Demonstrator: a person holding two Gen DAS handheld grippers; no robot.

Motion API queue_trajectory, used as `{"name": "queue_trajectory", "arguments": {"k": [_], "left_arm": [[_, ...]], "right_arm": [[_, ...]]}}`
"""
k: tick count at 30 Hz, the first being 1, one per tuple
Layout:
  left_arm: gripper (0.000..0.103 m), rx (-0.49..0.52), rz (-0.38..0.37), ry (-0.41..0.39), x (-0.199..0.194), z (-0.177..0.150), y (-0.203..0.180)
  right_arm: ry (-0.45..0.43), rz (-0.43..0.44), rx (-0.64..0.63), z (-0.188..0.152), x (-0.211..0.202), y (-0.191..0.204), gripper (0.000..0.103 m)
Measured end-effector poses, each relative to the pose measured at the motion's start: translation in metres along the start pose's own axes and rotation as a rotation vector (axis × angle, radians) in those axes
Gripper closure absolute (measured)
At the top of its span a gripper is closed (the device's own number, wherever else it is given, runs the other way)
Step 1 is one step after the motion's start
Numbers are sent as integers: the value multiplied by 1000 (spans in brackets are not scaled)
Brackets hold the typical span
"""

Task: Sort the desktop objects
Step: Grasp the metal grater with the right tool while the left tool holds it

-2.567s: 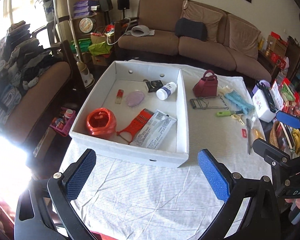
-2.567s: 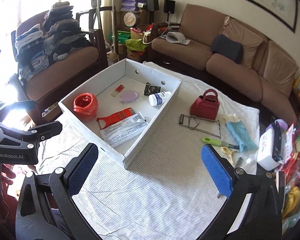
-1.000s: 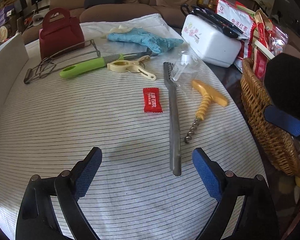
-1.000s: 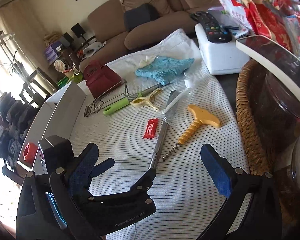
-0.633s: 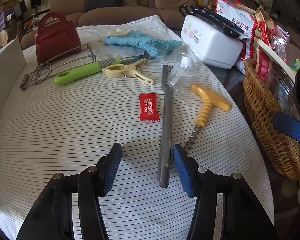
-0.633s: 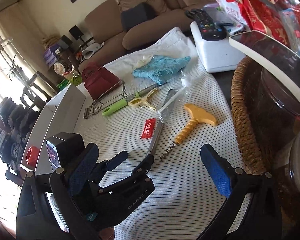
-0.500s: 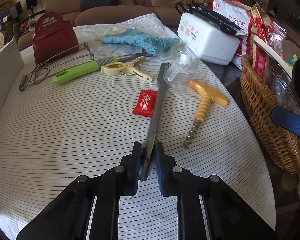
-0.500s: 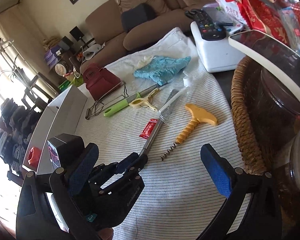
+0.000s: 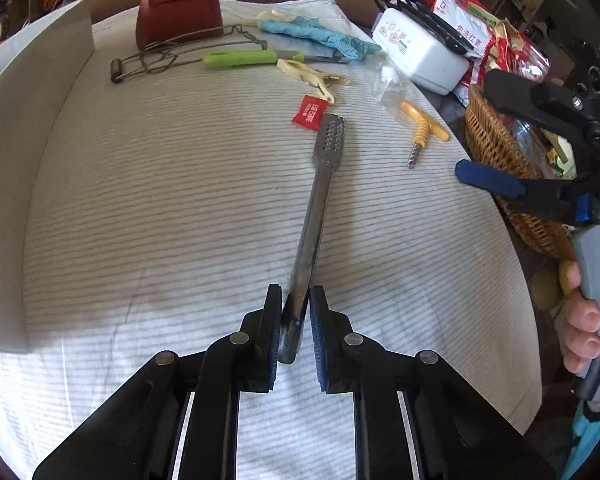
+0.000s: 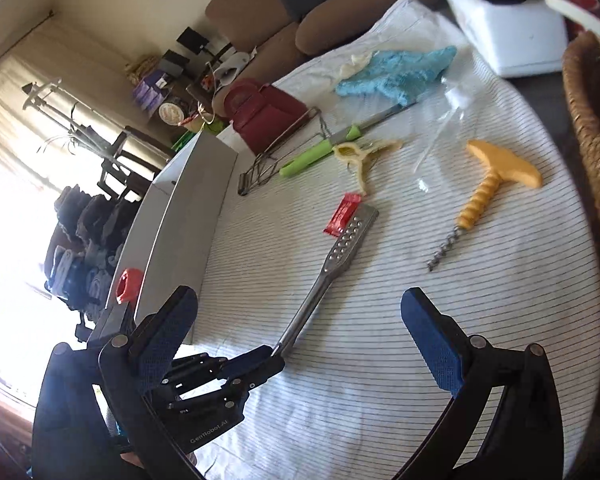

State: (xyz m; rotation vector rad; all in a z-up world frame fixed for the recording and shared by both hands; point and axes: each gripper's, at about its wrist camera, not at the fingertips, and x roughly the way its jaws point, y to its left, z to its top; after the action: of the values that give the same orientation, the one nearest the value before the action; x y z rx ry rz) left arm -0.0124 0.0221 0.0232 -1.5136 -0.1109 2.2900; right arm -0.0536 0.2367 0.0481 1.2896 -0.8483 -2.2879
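- I see bright sun from the window (image 10: 16, 184), all white glare.
- The tablecloth (image 9: 188, 200) looks a bit blurry.
- Edges bend round, with dark corners.

"GenRobot.AI" on left claw (image 10: 256, 364) body (white lettering); red packet (image 9: 310, 111) text unreadable.

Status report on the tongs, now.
Left gripper shut on metal tongs at handle end. Right gripper open, empty. Red candy packet touching tongs' tip.

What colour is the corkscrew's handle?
The corkscrew has a yellow-orange plastic handle with a bare metal spiral; the right wrist view shows it best.
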Motion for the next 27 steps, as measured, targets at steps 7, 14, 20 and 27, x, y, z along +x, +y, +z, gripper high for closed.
{"name": "queue_trajectory", "arguments": {"k": [7, 14, 20, 27], "left_arm": [[93, -106, -109, 10, -27, -26, 18], [84, -69, -45, -13, -31, -27, 16], [55, 99, 104, 4, -1, -21, -15], [92, 91, 52, 17, 3, -15, -14]], "right_arm": [[203, 218, 224, -39, 76, -12, 1], [188, 125, 208, -41, 95, -7, 48], [160, 50, 163, -33, 83, -3, 48], [163, 44, 162, -30, 75, -8, 48]]}}
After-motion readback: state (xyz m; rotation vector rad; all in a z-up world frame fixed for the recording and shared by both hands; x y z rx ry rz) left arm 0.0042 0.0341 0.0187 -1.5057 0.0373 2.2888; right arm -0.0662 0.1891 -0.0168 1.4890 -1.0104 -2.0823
